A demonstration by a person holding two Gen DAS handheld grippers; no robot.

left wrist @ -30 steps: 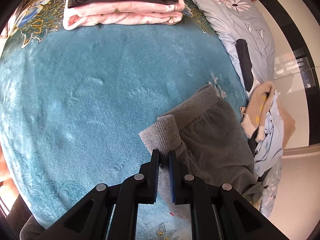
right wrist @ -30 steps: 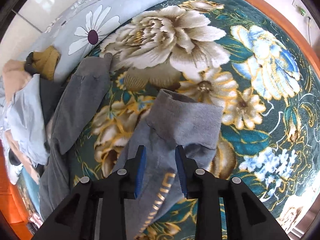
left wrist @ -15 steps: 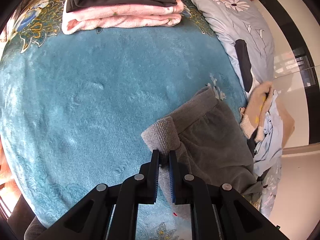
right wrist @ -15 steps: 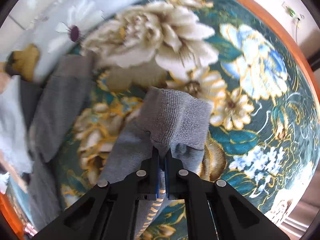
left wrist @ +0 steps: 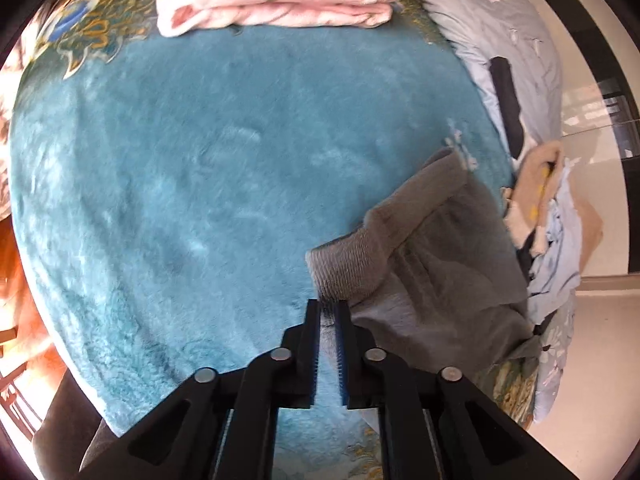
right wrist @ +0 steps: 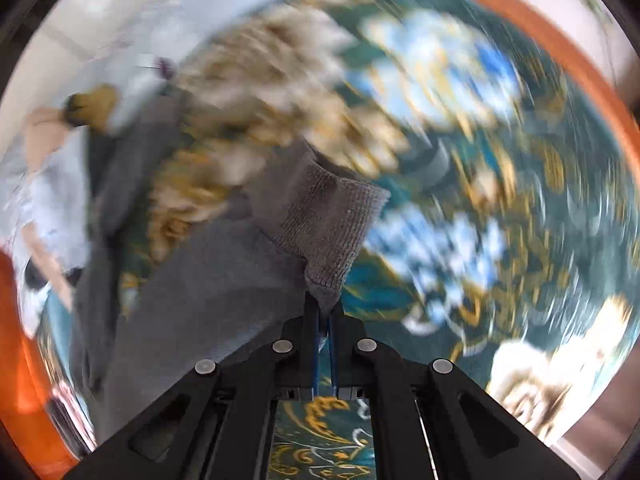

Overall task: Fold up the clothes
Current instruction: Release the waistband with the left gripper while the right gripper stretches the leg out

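Observation:
A grey garment [left wrist: 440,276] lies bunched on the teal blanket [left wrist: 200,184], low and right in the left wrist view. My left gripper [left wrist: 329,308] has its jaws closing tight on the tip of one ribbed cuff [left wrist: 348,264]. In the right wrist view, blurred by motion, my right gripper [right wrist: 324,314] is shut on another ribbed cuff [right wrist: 332,220] of the same grey garment [right wrist: 208,280]. That cuff stands up from the fingertips over the flowered part of the blanket [right wrist: 460,140]. The rest of the cloth trails down to the left.
A folded stack of pink and dark clothes [left wrist: 276,4] sits at the far edge of the blanket. A light blue flowered duvet [left wrist: 500,28] and a loose pile of clothes [left wrist: 548,216] lie to the right. An orange wooden bed edge [right wrist: 560,52] runs along the flowered side.
My right gripper shut on the ribbed cuff and then swept fast sideways with it, blurring its view. My left gripper shifted a little with its cuff still between the pads.

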